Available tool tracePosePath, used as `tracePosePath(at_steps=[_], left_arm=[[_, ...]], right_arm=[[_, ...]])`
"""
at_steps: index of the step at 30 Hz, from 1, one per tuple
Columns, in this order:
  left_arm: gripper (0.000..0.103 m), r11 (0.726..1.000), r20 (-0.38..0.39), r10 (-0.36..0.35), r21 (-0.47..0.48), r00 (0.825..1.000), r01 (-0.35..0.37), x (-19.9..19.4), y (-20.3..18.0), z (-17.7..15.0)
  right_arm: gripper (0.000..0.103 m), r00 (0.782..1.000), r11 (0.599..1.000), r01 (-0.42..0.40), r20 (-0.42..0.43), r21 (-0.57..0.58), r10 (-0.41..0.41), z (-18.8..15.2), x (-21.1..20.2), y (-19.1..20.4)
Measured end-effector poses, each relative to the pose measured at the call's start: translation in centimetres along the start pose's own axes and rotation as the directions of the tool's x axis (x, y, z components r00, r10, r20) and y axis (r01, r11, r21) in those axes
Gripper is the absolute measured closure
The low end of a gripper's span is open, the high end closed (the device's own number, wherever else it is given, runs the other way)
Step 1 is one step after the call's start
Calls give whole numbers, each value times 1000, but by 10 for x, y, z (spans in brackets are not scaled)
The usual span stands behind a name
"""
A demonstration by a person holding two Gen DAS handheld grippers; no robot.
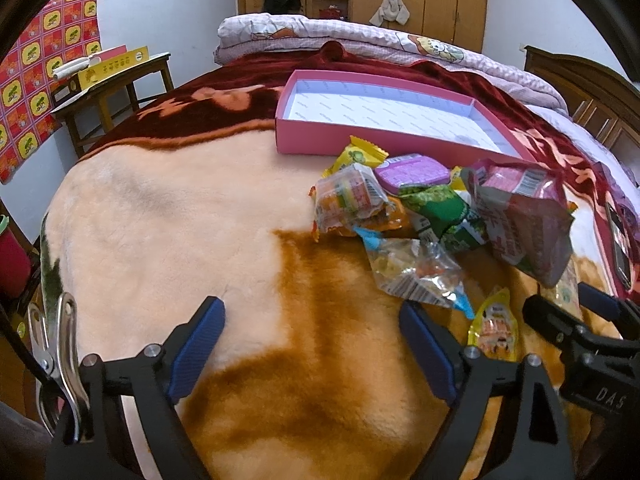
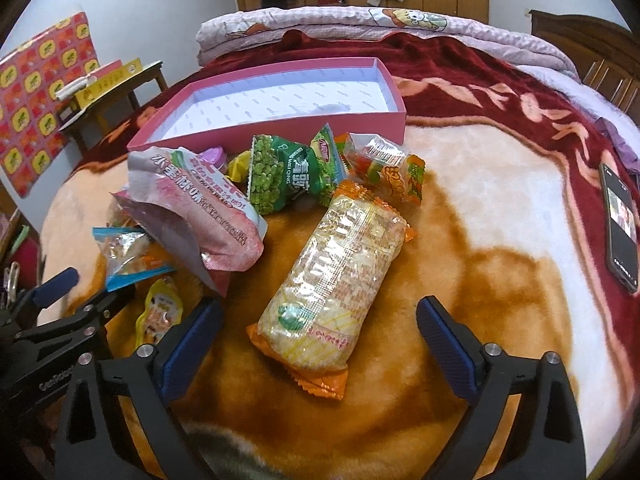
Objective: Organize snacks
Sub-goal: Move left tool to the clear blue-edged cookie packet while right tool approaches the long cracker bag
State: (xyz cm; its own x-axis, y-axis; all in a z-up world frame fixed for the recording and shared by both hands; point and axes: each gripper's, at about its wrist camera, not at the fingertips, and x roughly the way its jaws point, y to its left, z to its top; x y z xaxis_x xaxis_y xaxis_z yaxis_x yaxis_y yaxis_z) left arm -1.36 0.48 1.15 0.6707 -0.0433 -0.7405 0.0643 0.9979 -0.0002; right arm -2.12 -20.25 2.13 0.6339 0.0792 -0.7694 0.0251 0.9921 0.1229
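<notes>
Both claws are released, holding nothing: left claw over bare blanket at lower centre, lots of room on its left. Right claw straddles the orange-ended rice cracker pack. Pink box at upper centre, just white lining inside. Snack pile sits against its near wall; green pea bag is half buried. Phone is near the right edge.

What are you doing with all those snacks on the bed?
Tidying them. Someone holds a gripper in each hand, and both the left gripper and right gripper are open, holding nothing. The snacks sit piled on the blanket beside the pink box, which has nothing inside yet.
</notes>
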Motion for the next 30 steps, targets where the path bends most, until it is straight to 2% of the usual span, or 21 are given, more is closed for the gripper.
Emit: tracePosePath(at_steps=[5, 10, 22, 30], left_arm=[[14, 1000, 9, -21, 3, 1000, 21, -10, 4, 0], [14, 999, 12, -38, 23, 999, 38, -18, 6, 3], [16, 991, 14, -101, 89, 995, 99, -35, 1, 0], [26, 990, 26, -111, 96, 993, 108, -44, 2, -3]], right_arm=[[10, 1000, 999, -30, -4, 12, 30, -2, -7, -6], [10, 999, 999, -32, 31, -3, 32, -3, -19, -10], [11, 992, 994, -107, 60, -26, 108, -6, -34, -17], [17, 987, 987, -153, 49, -43, 155, -11, -37, -17]])
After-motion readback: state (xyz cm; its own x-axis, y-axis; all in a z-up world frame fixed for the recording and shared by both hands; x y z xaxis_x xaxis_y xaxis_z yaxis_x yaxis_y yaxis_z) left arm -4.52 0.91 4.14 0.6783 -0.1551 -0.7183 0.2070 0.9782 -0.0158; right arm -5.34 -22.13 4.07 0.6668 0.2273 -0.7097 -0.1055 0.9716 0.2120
